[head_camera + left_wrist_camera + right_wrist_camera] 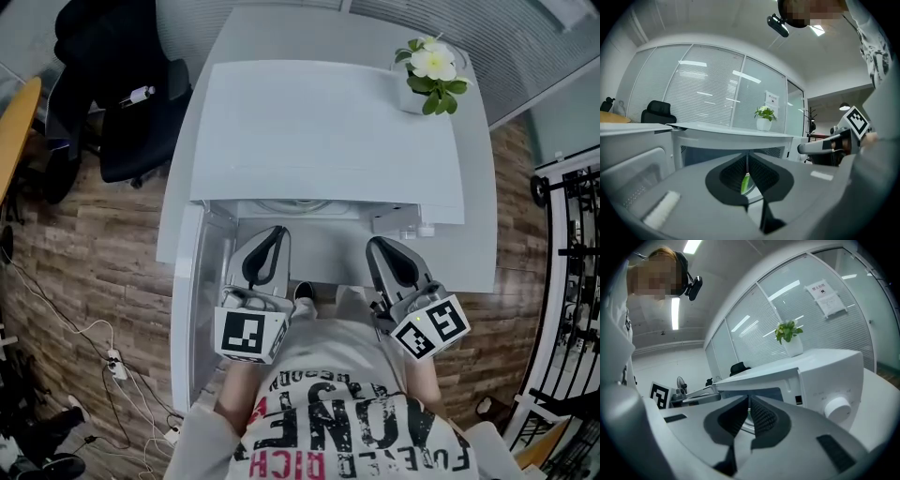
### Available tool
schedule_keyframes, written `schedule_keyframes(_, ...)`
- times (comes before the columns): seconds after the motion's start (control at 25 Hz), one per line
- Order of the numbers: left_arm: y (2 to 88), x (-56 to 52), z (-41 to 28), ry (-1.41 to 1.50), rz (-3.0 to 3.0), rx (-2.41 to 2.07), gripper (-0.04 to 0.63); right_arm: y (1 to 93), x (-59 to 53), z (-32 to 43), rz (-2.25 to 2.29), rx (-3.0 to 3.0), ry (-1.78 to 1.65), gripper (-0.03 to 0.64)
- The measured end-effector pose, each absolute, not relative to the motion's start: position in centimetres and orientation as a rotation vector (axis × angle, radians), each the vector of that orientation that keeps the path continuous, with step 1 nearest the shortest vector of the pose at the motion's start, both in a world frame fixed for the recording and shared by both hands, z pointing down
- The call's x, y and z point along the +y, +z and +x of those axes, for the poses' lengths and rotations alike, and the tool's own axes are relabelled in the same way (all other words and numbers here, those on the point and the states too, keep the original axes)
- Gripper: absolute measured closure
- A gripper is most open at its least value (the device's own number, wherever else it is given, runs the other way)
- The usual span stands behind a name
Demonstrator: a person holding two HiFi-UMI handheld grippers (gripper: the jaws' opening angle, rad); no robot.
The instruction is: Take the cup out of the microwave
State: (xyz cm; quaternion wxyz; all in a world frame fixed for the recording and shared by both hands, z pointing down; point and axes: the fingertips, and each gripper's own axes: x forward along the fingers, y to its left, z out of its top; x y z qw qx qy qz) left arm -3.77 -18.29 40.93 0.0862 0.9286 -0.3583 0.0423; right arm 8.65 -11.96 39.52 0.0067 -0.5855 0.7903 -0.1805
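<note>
Facing the open microwave (pixel 328 131) at the surface's (pixel 478 244) front edge, the left claw (pixel 271 239) and right claw (pixel 382 248) are held with jaws together, while the cup (pixel 746 183), judged from a green sliver glimpsed inside, lies straight ahead of the left claw.

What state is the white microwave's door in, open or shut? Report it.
Open: the door of the white microwave stands swung out leftward, its cavity uncovered.
</note>
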Motion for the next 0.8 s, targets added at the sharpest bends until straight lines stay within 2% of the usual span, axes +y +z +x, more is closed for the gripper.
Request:
schedule_keyframes(0.4,40.5,-17.6,-3.1,0.134,2.776,-1.068,0.580,38.2,-11.6,11.1,-1.892,2.441,-0.486,0.595)
schedule_keyframes(0.8,38.9,-16.8,-2.0,0.110,2.819,-1.006,0.580,36.7,-11.9,9.7,-1.834,2.470,-0.448,0.595)
